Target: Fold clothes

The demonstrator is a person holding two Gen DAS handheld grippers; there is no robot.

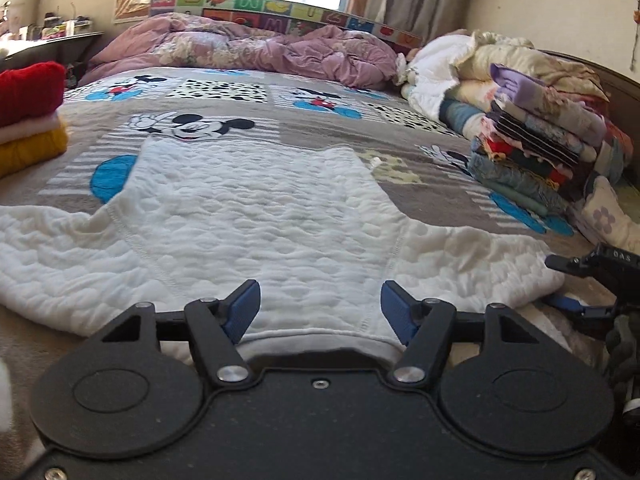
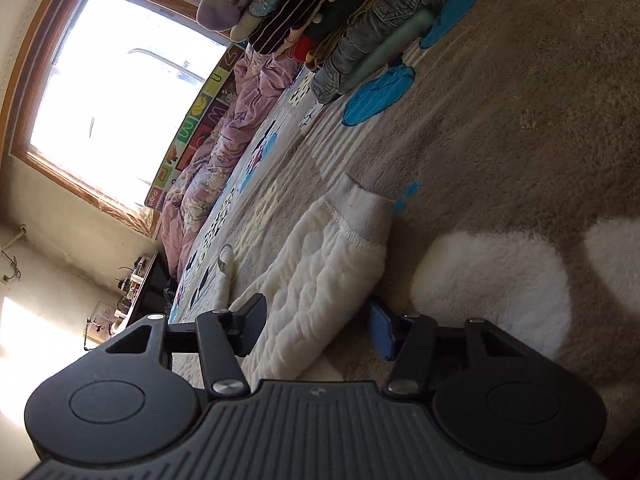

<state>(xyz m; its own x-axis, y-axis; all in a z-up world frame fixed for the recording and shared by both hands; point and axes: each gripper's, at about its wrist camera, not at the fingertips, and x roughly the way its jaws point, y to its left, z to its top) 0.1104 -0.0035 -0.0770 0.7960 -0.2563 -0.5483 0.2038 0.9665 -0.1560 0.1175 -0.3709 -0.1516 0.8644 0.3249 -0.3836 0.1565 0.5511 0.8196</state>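
White quilted top lies spread flat, neckline toward the near edge, on a bed covered by a grey cartoon-mouse blanket, both sleeves stretched out to the sides. Left gripper hovers at the collar, its blue-padded jaws standing apart with the neckline cloth between them but not pinched. Right gripper, rolled onto its side, straddles the right sleeve near its ribbed cuff, jaws parted around the fabric with gaps showing at both pads. A stack of folded clothes sits at the right edge of the bed, another pile topped by a red sweater at the left. A crumpled pink quilt lies along the far side under a bright window.
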